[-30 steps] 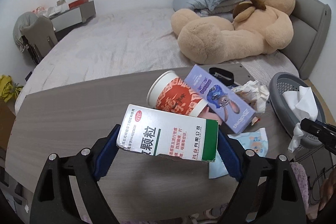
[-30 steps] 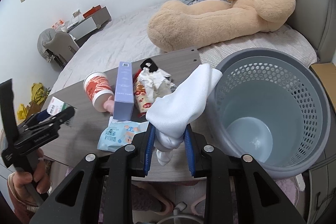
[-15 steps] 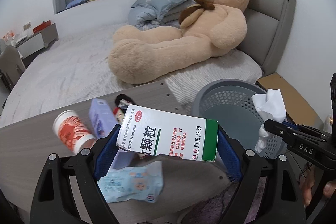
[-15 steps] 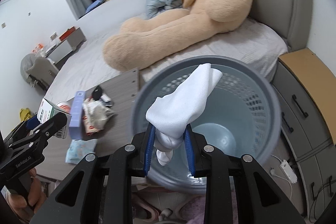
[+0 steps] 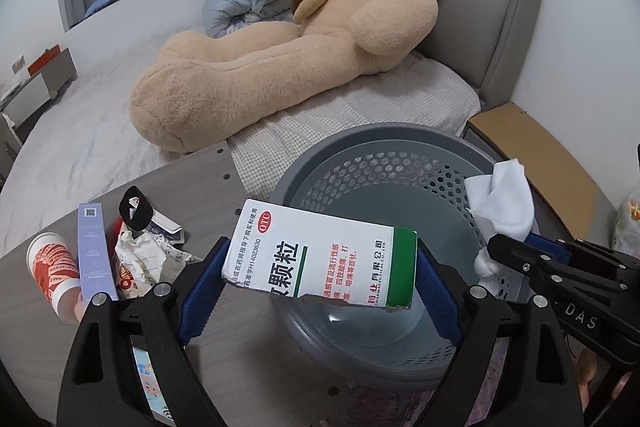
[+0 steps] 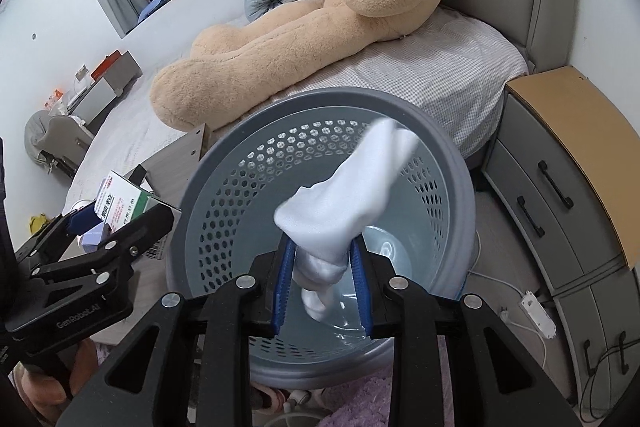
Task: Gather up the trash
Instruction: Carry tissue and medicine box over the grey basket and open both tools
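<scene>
My left gripper [image 5: 320, 267] is shut on a white and green medicine box [image 5: 304, 247], gripped by its two ends and tilted, above the near left edge of the grey perforated bin [image 5: 360, 155]. My right gripper [image 6: 322, 259] is shut on a white crumpled tissue [image 6: 352, 187], which hangs over the bin's [image 6: 208, 195] open mouth. The bin looks empty inside. In the left wrist view the right gripper [image 5: 504, 251] and its tissue [image 5: 504, 199] sit at the bin's right rim. The right wrist view shows the left gripper [image 6: 120, 223] with the box [image 6: 120, 203] at the bin's left.
On the grey wooden table [image 5: 200, 179] left of the bin lie a red paper cup [image 5: 52, 267], a purple box [image 5: 94, 251], a crumpled wrapper [image 5: 144, 259] and a wipes pack [image 5: 148, 383]. A bed with a big teddy bear [image 5: 320, 43] is behind. A nightstand [image 6: 560, 167] stands right.
Both grippers have swung right, from over the table to over the bin, each still holding its item. The bin now fills the middle of both views.
</scene>
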`<action>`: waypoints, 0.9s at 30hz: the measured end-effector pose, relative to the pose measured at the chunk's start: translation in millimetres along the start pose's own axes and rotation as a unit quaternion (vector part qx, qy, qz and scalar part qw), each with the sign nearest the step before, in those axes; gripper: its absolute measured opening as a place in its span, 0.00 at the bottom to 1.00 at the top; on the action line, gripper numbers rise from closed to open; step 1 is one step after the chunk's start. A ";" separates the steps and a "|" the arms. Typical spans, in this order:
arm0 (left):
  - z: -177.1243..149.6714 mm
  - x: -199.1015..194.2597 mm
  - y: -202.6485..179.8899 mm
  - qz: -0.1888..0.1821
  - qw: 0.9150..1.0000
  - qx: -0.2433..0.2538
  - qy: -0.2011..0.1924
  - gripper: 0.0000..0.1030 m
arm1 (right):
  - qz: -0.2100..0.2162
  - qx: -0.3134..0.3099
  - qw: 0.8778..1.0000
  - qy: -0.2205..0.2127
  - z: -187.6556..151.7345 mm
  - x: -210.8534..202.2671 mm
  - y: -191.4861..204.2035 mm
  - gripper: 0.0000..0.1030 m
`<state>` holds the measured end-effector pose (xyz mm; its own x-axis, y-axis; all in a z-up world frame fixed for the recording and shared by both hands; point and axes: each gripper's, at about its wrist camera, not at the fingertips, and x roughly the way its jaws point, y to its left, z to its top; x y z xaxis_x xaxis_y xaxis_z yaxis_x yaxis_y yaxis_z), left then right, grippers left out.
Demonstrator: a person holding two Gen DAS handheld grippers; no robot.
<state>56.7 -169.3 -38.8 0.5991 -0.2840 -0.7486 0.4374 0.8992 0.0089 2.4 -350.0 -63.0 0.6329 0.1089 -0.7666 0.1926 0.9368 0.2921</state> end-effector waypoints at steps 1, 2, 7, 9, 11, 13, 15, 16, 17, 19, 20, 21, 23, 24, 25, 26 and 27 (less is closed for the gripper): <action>0.4 2.2 -0.3 0.002 1.000 -0.002 0.003 0.83 | 0.000 -0.001 1.000 0.000 1.4 1.3 0.6 0.27; 1.4 3.8 -1.1 0.004 1.000 -0.003 0.005 0.83 | -0.001 -0.001 1.000 -0.001 2.4 1.8 -0.7 0.28; 5.6 5.8 -1.0 0.010 1.000 -0.009 0.007 0.90 | 0.002 0.003 1.000 -0.006 5.4 1.0 -4.9 0.37; 6.2 6.2 -2.2 0.013 1.000 -0.007 0.009 0.90 | 0.003 0.005 1.000 -0.008 5.4 0.7 -7.0 0.37; 5.8 7.0 -4.0 0.016 1.000 -0.005 0.011 0.90 | 0.004 0.009 1.000 -0.007 4.2 0.4 -8.6 0.37; 5.4 7.5 -5.1 0.018 1.000 -0.004 0.012 0.90 | 0.005 0.012 1.000 -0.007 3.8 0.8 -10.2 0.38; 5.0 7.7 -6.1 0.019 1.000 -0.004 0.013 0.90 | 0.005 0.014 1.000 -0.006 3.5 0.6 -11.7 0.38; 4.5 7.4 -6.3 0.020 1.000 -0.004 0.014 0.90 | 0.004 0.014 1.000 -0.006 3.2 0.3 -12.1 0.38; 4.8 7.5 -5.8 0.020 1.000 -0.004 0.014 0.90 | 0.004 0.014 1.000 -0.006 2.8 -0.2 -12.2 0.38; 4.7 6.8 -5.5 0.022 1.000 -0.004 0.013 0.90 | 0.003 0.014 1.000 -0.008 2.8 -1.2 -12.2 0.38; 4.1 6.5 -6.2 0.023 1.000 -0.004 0.013 0.90 | 0.003 0.015 1.000 -0.009 2.6 -1.8 -12.2 0.39; 3.8 6.0 -5.9 0.024 1.000 -0.004 0.013 0.90 | 0.003 0.016 1.000 -0.009 2.5 -2.0 -12.1 0.39; 2.7 5.3 -5.5 0.025 1.000 -0.006 0.013 0.90 | 0.004 0.017 1.000 -0.010 1.7 -2.7 -11.6 0.40; 2.3 4.9 -4.7 0.025 1.000 -0.006 0.013 0.90 | 0.004 0.017 1.000 -0.010 2.1 -2.2 -11.7 0.40; 2.0 4.3 -4.1 0.026 1.000 -0.007 0.013 0.90 | 0.004 0.017 1.000 -0.009 1.6 -2.1 -11.3 0.41; 1.7 3.7 -3.6 0.026 1.000 -0.008 0.013 0.90 | 0.004 0.017 1.000 -0.010 1.2 -2.1 -10.9 0.42; 1.1 2.9 -3.0 0.026 1.000 -0.009 0.013 0.90 | 0.004 0.017 1.000 -0.010 1.2 -2.3 -11.0 0.42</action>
<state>57.9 -173.2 -40.2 0.6040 -0.2277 -0.7637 0.3937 0.9185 0.0376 -0.3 -361.0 -63.8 0.6489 0.1093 -0.7530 0.2122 0.9243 0.3171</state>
